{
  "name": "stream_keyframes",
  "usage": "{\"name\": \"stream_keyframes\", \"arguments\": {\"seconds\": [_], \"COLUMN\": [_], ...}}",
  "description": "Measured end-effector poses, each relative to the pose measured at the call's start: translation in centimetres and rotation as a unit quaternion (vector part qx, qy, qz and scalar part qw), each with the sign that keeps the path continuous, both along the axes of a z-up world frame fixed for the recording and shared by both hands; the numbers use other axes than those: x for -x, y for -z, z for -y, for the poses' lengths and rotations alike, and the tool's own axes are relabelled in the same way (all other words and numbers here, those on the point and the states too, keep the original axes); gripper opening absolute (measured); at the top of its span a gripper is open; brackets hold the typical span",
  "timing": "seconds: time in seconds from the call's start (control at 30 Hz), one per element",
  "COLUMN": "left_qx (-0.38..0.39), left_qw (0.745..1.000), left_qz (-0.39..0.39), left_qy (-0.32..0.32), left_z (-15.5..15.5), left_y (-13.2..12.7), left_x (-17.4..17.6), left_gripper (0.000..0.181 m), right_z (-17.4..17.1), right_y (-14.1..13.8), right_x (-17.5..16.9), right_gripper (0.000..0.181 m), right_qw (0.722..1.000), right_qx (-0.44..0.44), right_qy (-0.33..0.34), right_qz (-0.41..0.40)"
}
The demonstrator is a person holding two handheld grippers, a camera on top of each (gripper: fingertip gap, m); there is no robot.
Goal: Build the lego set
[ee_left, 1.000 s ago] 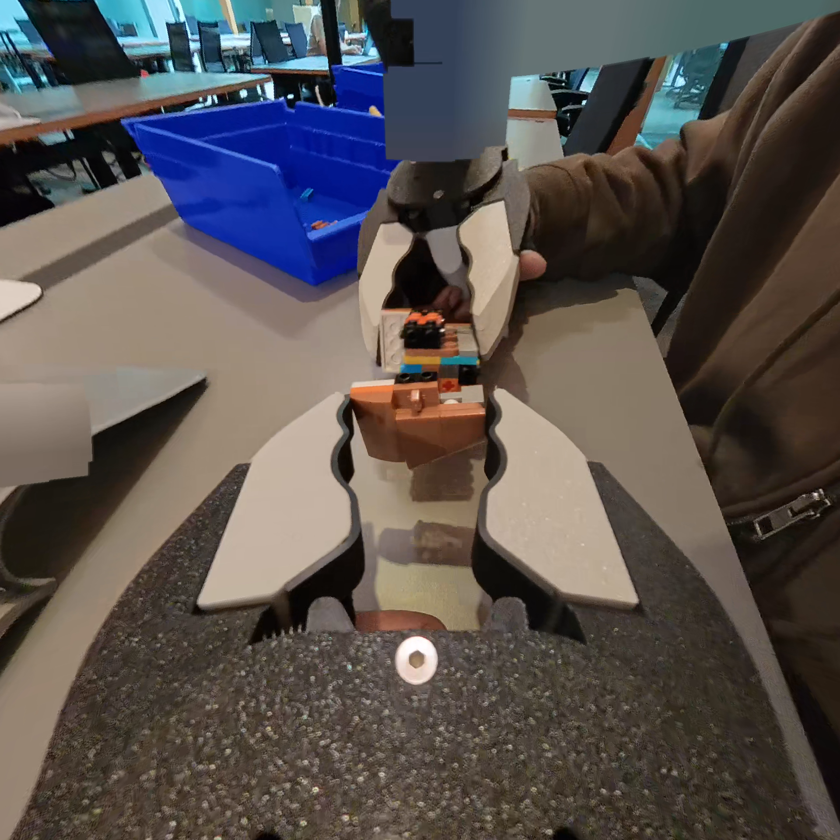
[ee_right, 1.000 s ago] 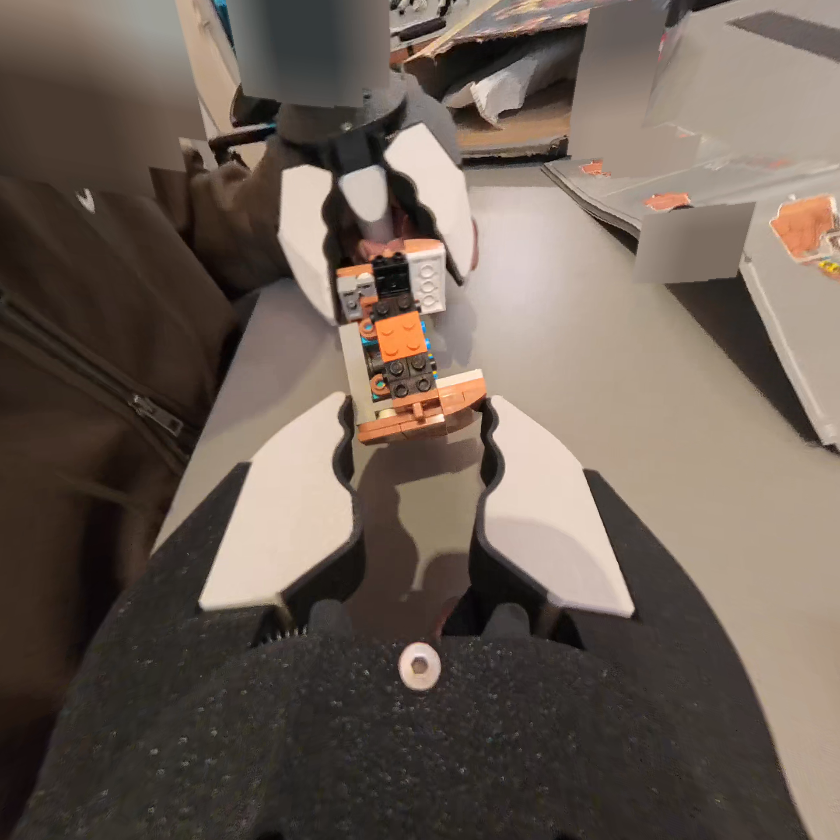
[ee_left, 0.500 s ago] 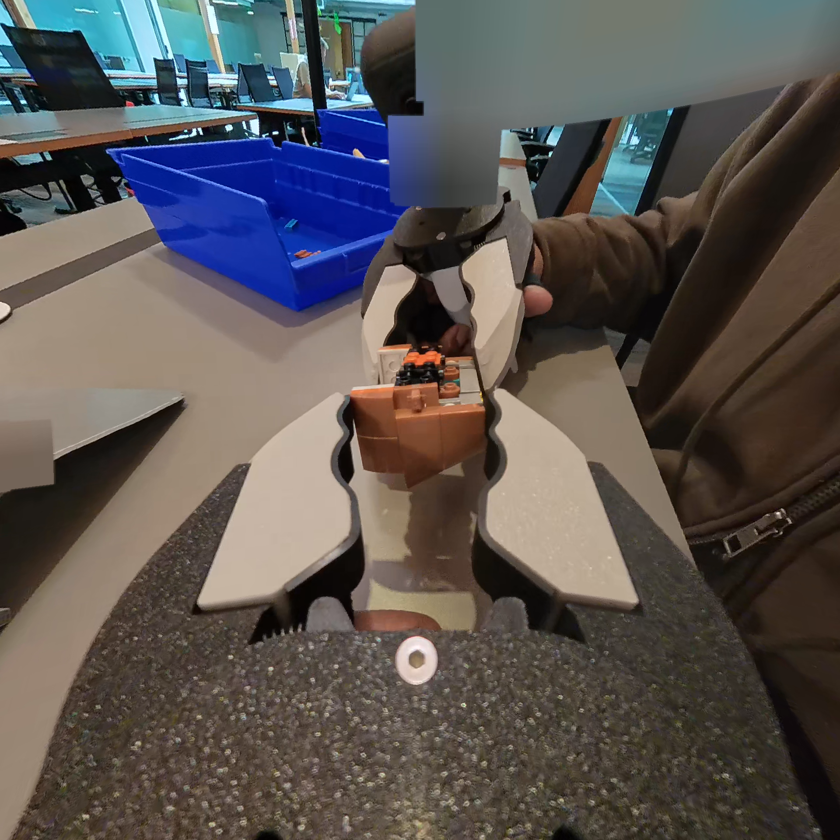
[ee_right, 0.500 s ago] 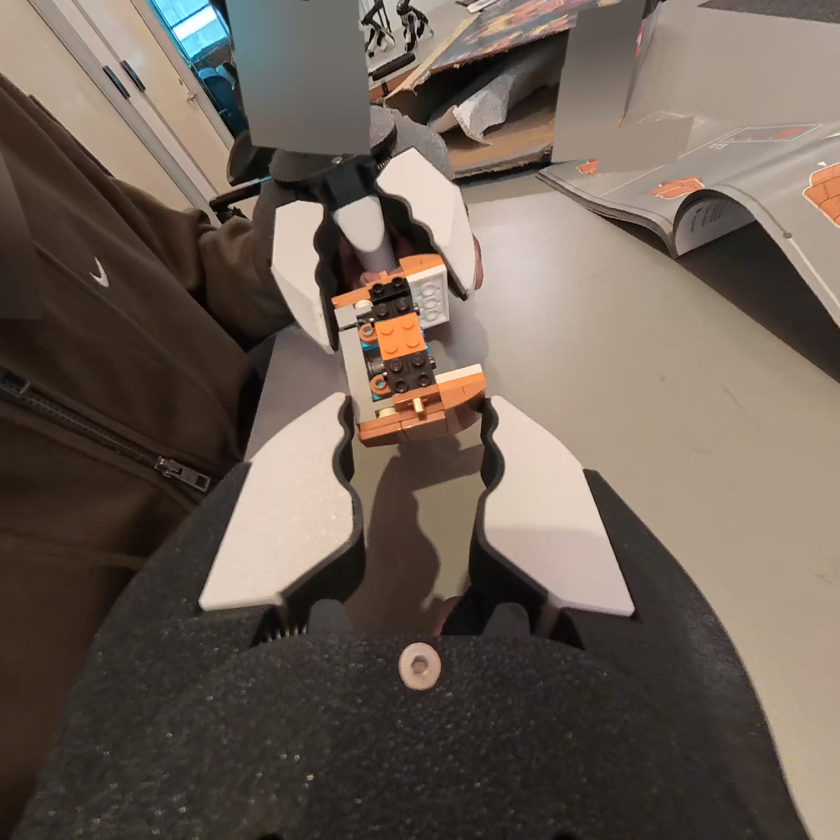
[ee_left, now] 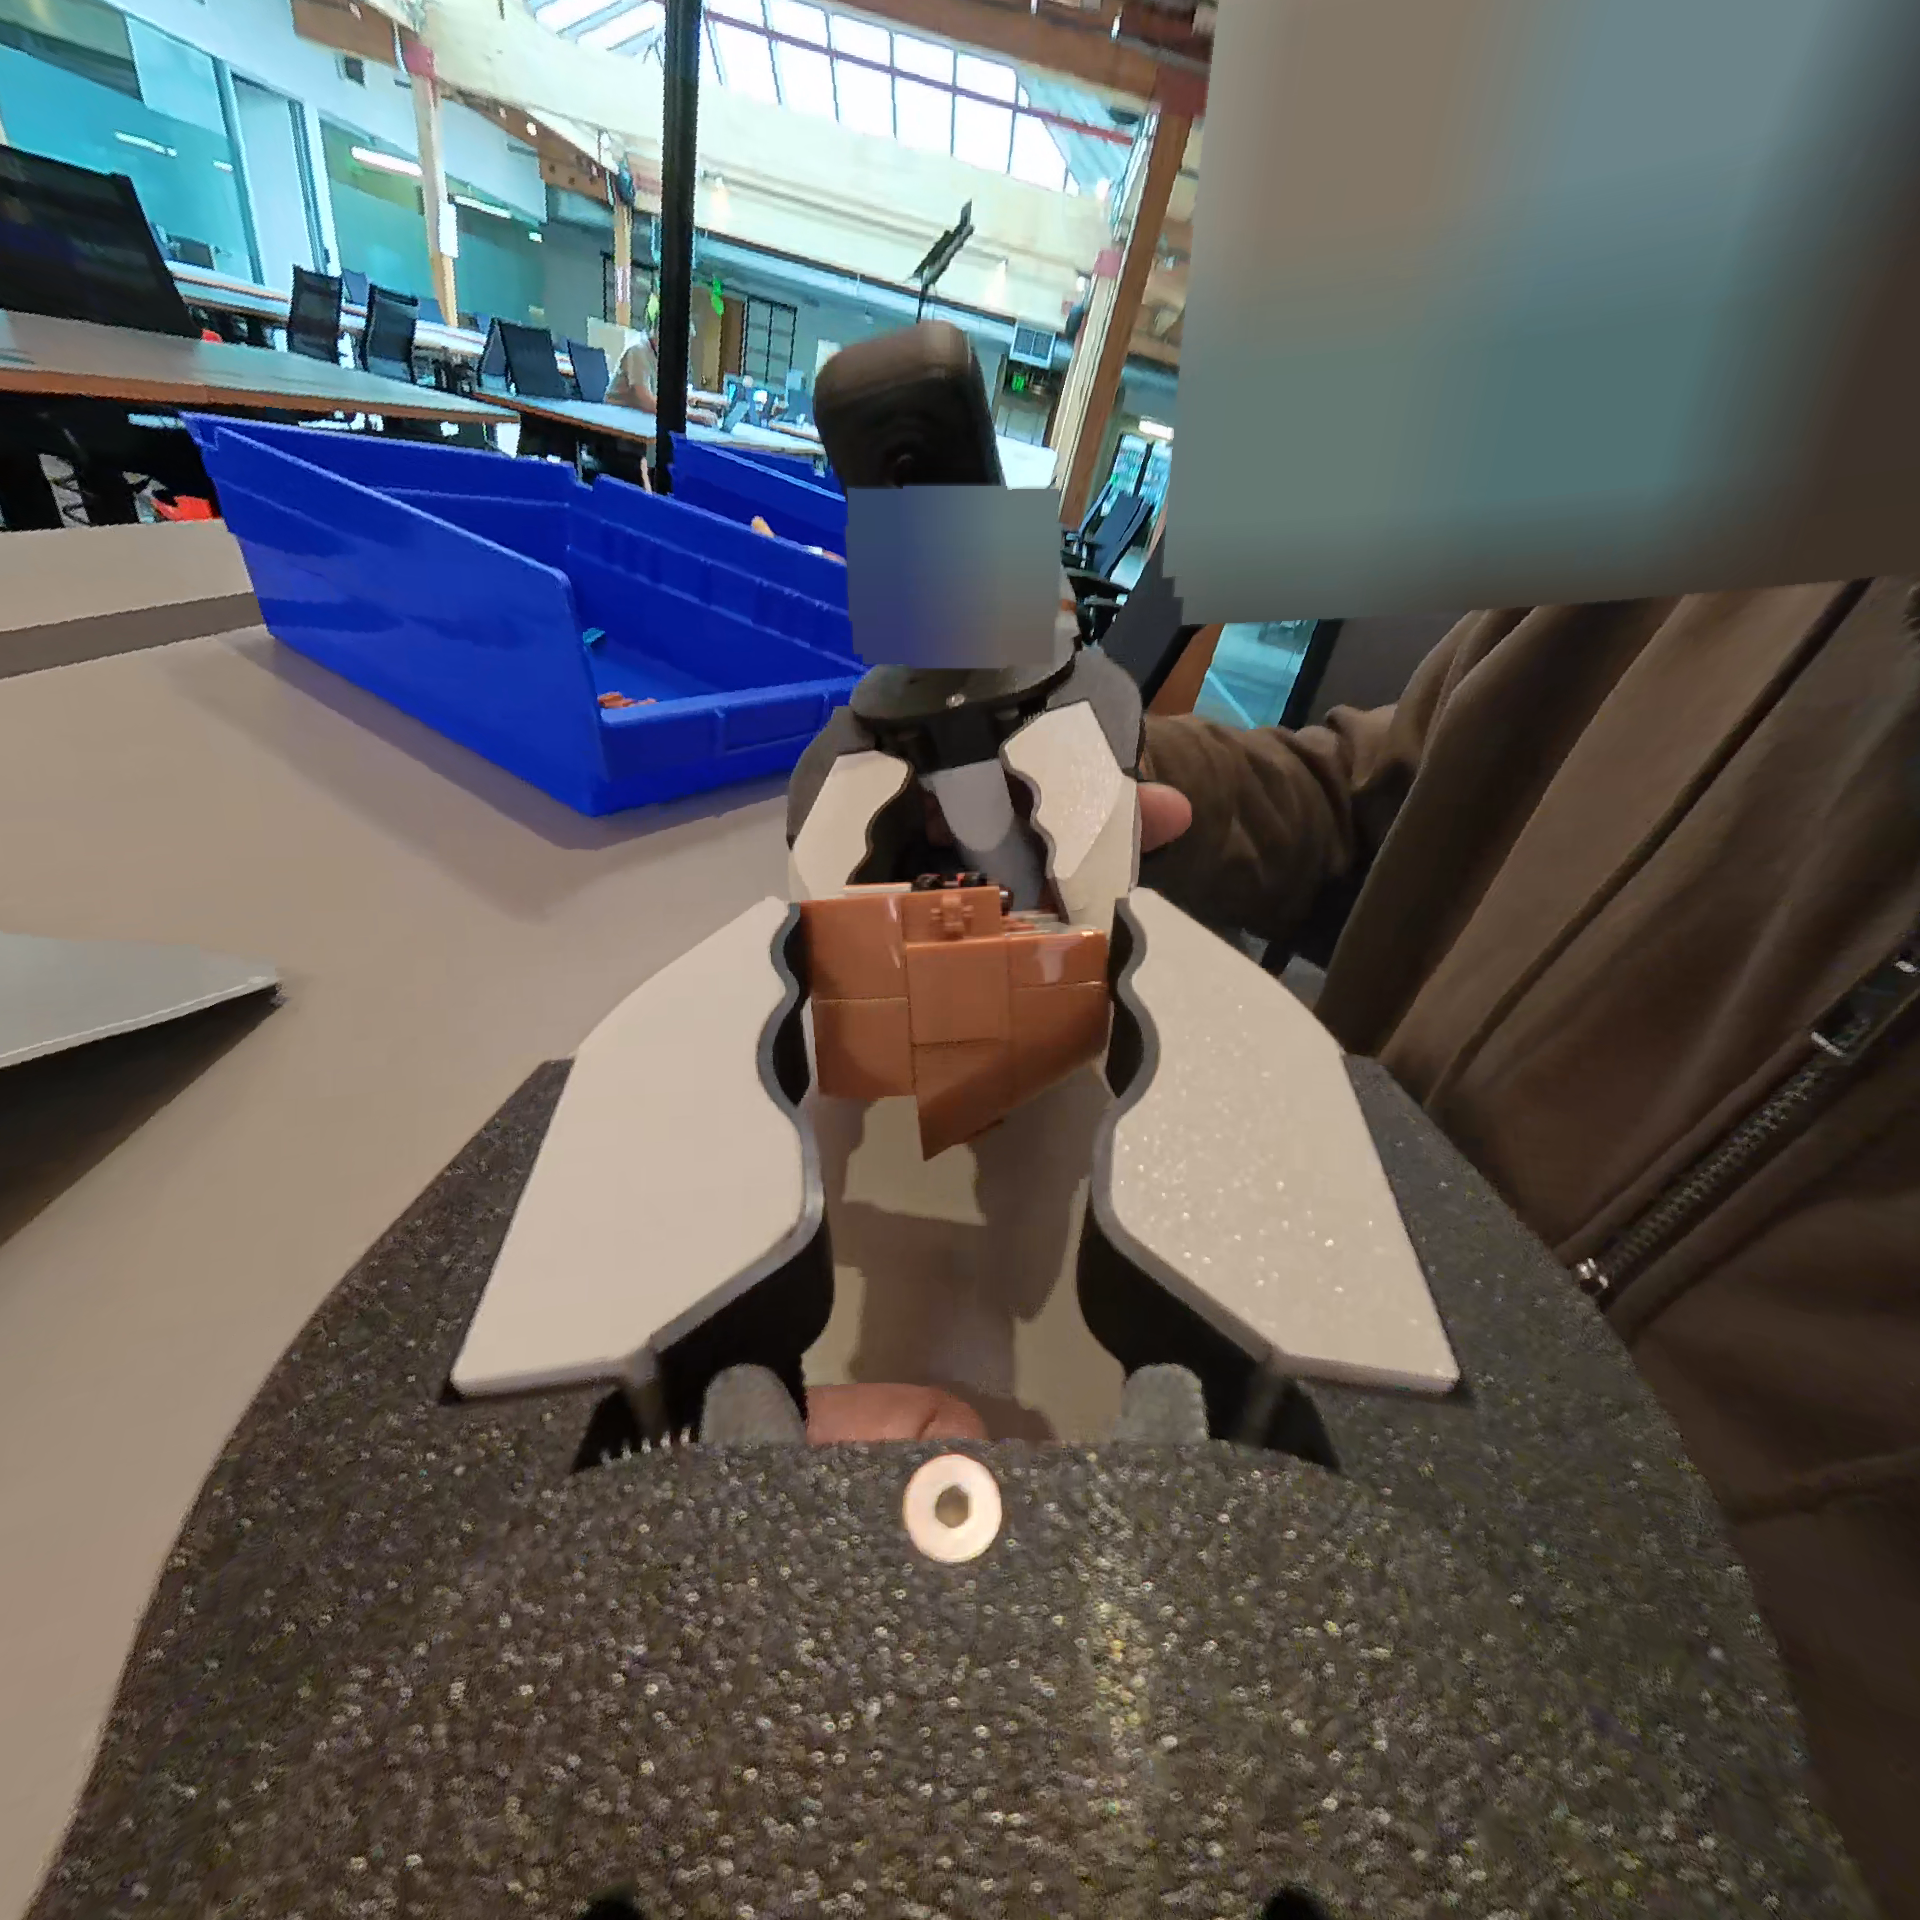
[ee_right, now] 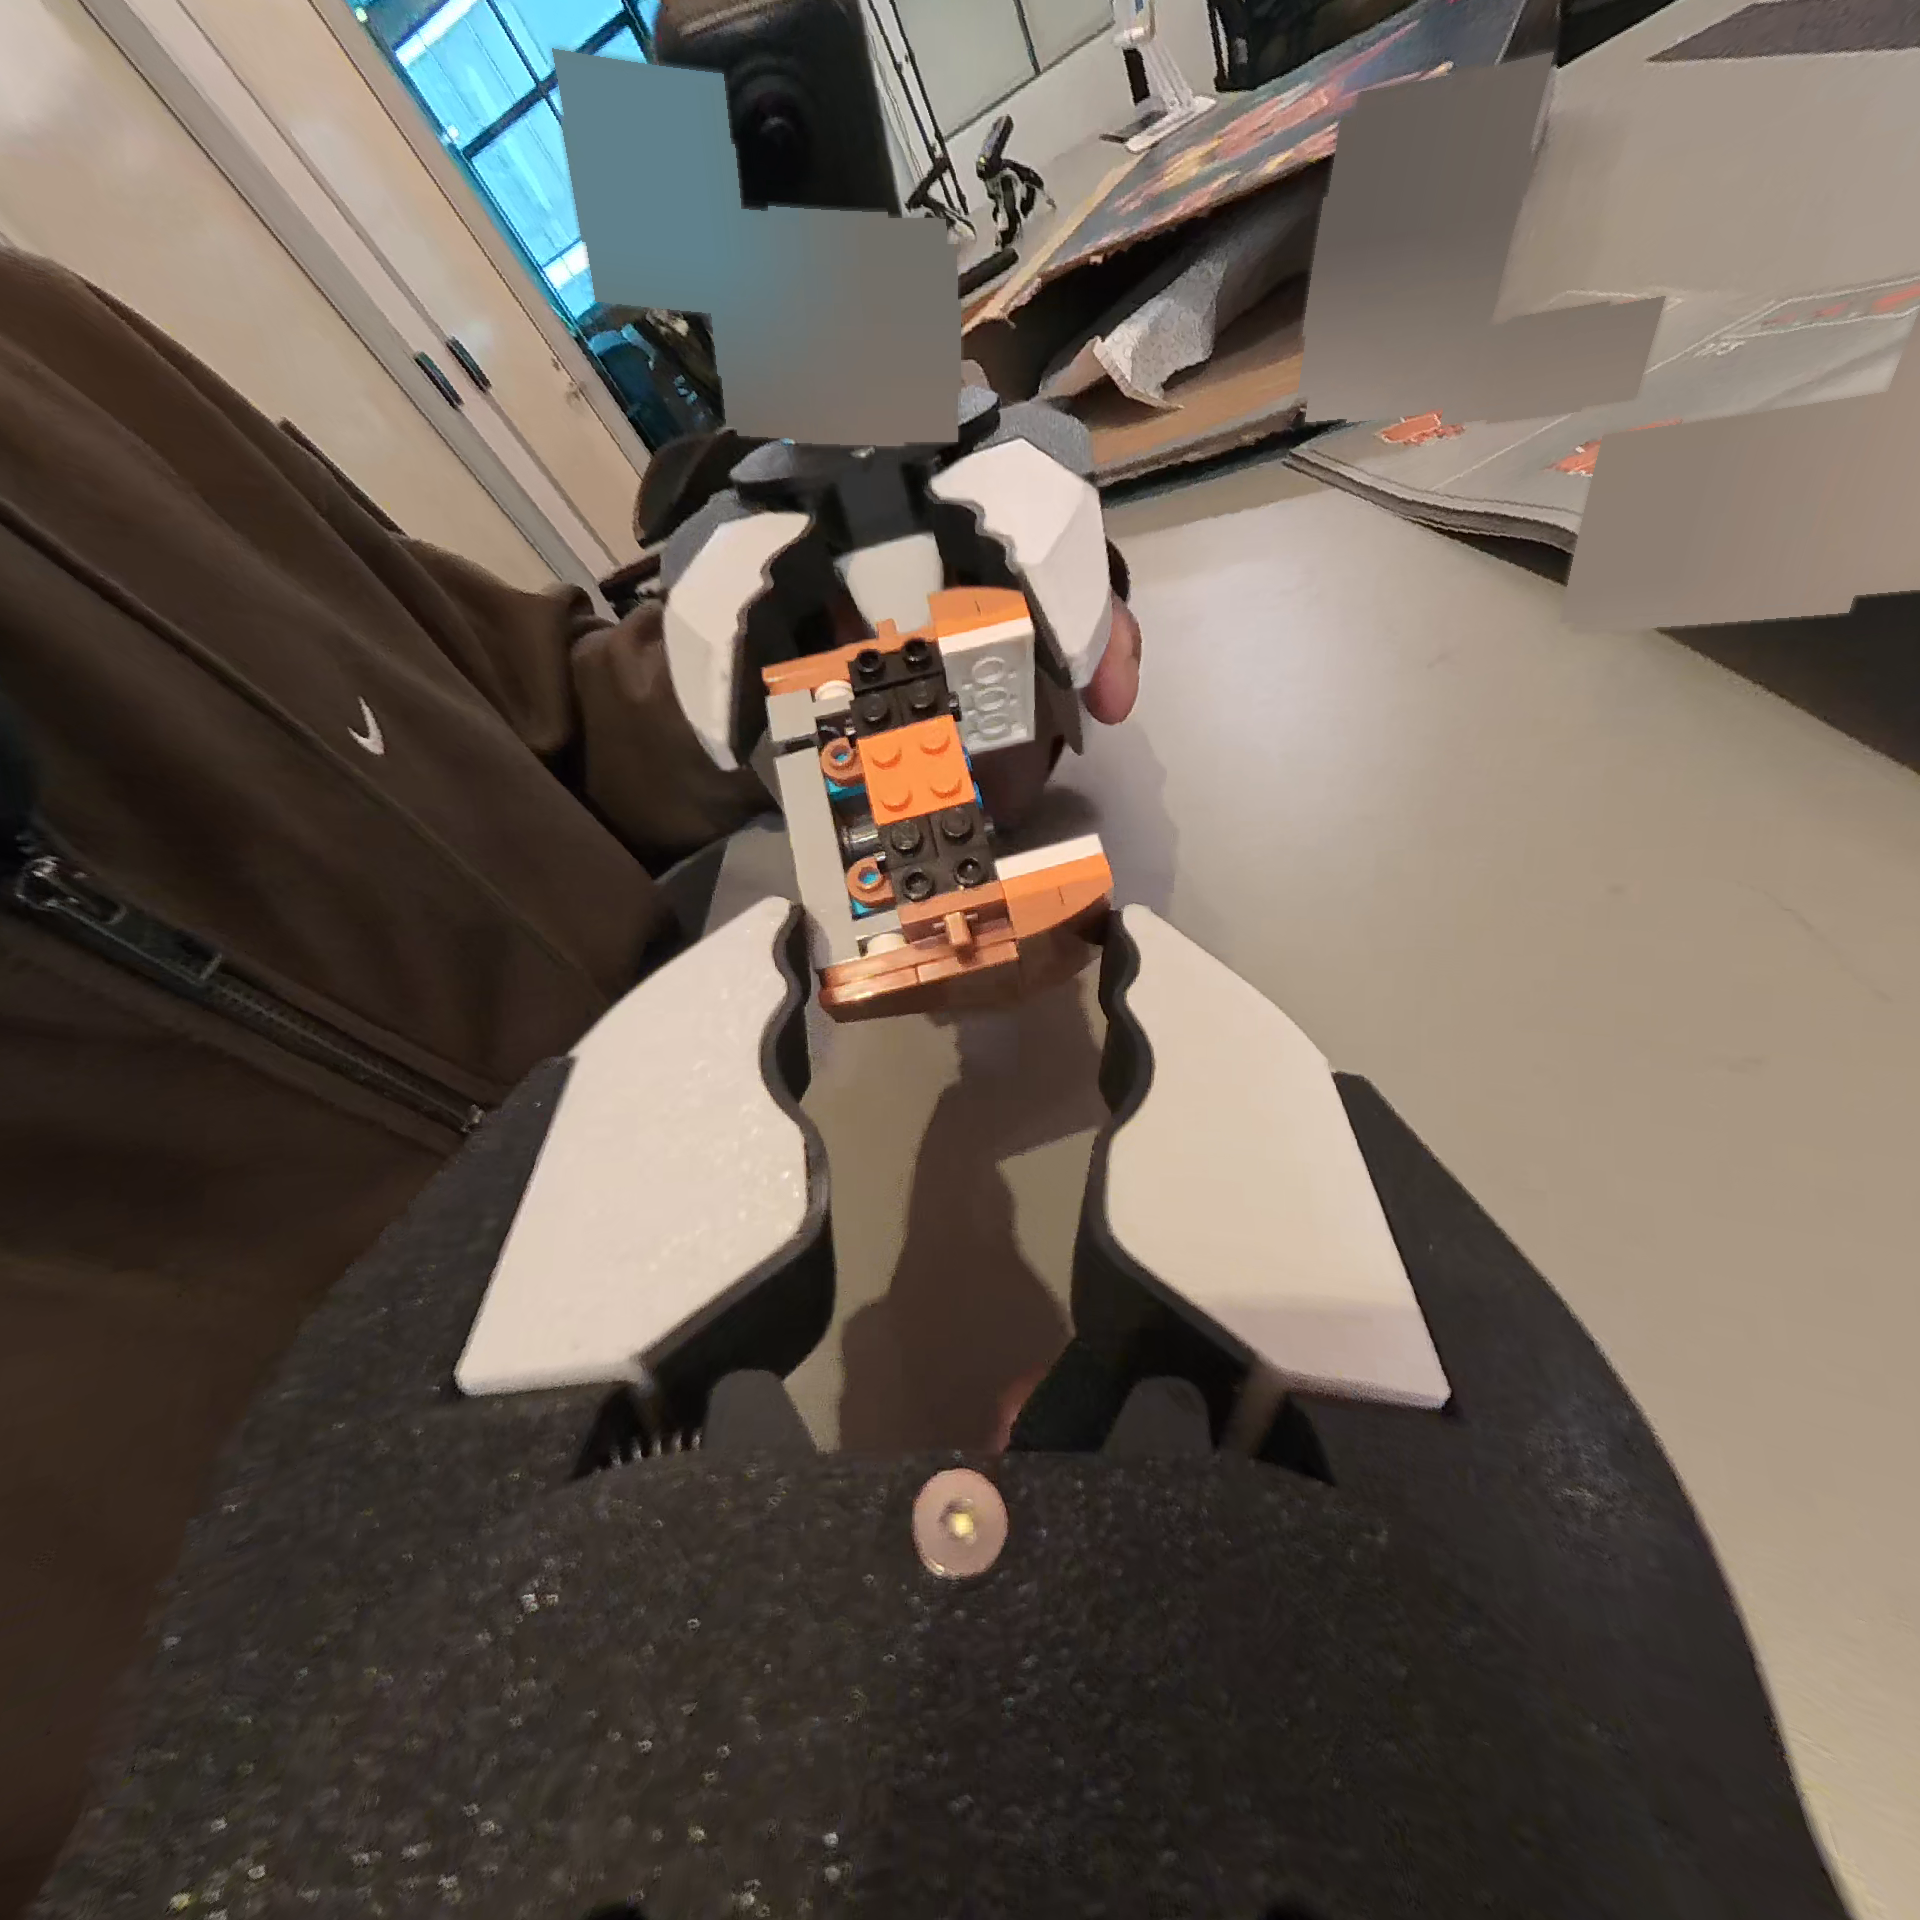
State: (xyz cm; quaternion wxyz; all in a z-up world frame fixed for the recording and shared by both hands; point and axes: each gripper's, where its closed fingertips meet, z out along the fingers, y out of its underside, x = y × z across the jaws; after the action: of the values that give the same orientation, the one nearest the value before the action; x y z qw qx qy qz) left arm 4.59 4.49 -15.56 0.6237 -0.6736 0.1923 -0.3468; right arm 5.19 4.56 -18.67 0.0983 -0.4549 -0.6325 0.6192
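Lego build (ee_right: 930,810): small oblong assembly, held clear above the grey tabletop (ee_right: 1455,935), spanning the gap between the two grippers. Reddish-brown sloped and flat bricks at each end. Along the top, two black studded plates either side of an orange studded plate. Light grey studded plate beside the far black one. Long grey side piece on one flank, with two small brown rings and flecks of bright blue next to it. Short tan pin standing out of the near brown end. Seen end-on in the left wrist view (ee_left: 956,1013): a stepped brown block, pointed wedge at its lower edge.

Left gripper (ee_left: 951,997): clamped on one brown end of the build, fingertips touching both flanks. Bare fingertip visible behind the grey pads.

Right gripper (ee_right: 951,961): closed on the opposite brown end, pads touching or nearly touching its sides.

Blue plastic bin (ee_left: 499,623): beyond the build on the tabletop, a few small pieces inside.

Open instruction booklet (ee_right: 1507,488): past the build, flat on the tabletop, torn cardboard behind it.

Brown zip jacket (ee_right: 260,831): beside the build, close to both grippers.
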Motion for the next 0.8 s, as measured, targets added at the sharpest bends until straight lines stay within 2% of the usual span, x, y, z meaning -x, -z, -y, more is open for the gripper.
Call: {"name": "stream_keyframes", "arguments": {"seconds": [0.4,0.67,0.8], "left_qx": [-0.021,0.006,0.015], "left_qw": [0.996,0.998,0.999], "left_qz": [0.081,0.066,0.042], "left_qy": [-0.015,0.008,0.022], "left_z": [-0.4,-0.8,-1.1], "left_y": [-2.6,-4.1,-5.6], "left_x": [0.8,0.3,-0.5], "left_gripper": [0.056,0.056,0.056], "right_z": [0.3,0.4,0.1], "right_y": [-2.0,-3.3,-4.9], "right_x": [0.8,0.6,0.0], "right_gripper": [0.054,0.054,0.054], "right_qw": [0.996,0.988,0.98], "right_qx": [0.07,0.125,0.141], "right_qy": [0.041,0.071,0.092], "right_qz": [-0.021,-0.061,-0.102]}}
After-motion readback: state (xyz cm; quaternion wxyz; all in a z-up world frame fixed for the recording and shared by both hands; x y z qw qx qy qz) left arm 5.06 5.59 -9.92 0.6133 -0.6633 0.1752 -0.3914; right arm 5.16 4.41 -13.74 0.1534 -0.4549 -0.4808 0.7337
